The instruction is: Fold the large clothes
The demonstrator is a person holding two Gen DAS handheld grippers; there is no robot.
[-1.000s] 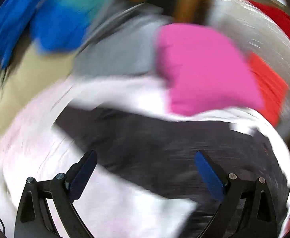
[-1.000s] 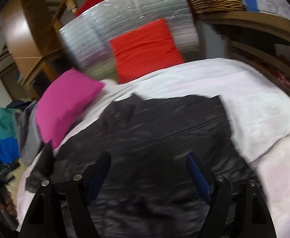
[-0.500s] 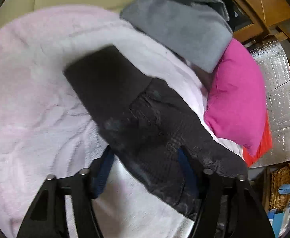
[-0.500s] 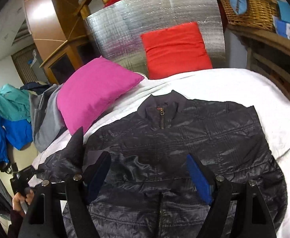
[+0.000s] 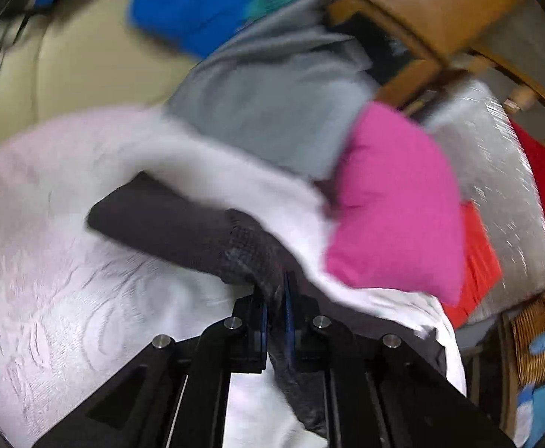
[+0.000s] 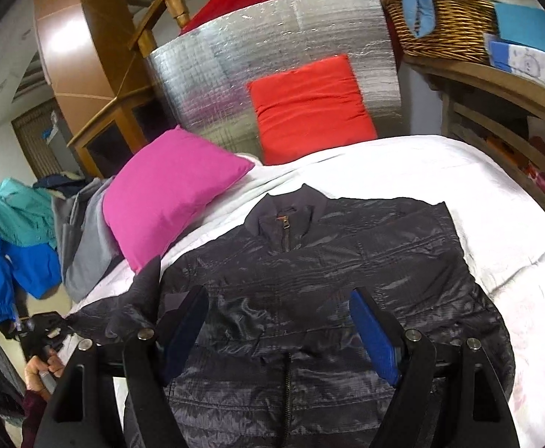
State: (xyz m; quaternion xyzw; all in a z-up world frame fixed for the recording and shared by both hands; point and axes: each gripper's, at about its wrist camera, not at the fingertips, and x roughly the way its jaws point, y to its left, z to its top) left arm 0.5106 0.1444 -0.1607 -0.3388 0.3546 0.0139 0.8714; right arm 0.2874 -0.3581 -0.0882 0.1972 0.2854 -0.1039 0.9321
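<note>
Left wrist view, somewhat blurred: the left gripper (image 5: 276, 308) has its two blue-padded jaws pressed together on the sleeve (image 5: 182, 229) of a dark quilted jacket. The sleeve runs from between the pads up and to the left across a white bedspread (image 5: 67, 291), ending in a smooth dark cuff. More of the dark fabric hangs below the jaws toward the bottom edge. Beyond the sleeve lie a grey garment (image 5: 272, 112) and a pink pillow (image 5: 395, 201), with a blue garment (image 5: 194, 3) further back and a wooden cabinet (image 5: 432, 7) at upper right.

Right wrist view, sharp: the right gripper (image 6: 278, 330) hovers with its jaws wide apart and nothing between them, above the front of the jacket (image 6: 309, 280). The jacket lies flat on the bedspread (image 6: 496, 224), zip closed, collar pointing toward the head of the bed. Its sleeve (image 6: 130, 306) at the left is lifted and pulled out to the side, where the left gripper (image 6: 44, 330), held in a person's hand (image 6: 39, 371), has it. Behind the collar sit the pink pillow (image 6: 168, 194) and a red pillow (image 6: 309, 108) leaning on a silver foil panel (image 6: 265, 48). A wicker basket (image 6: 447, 26) stands on a shelf at upper right
</note>
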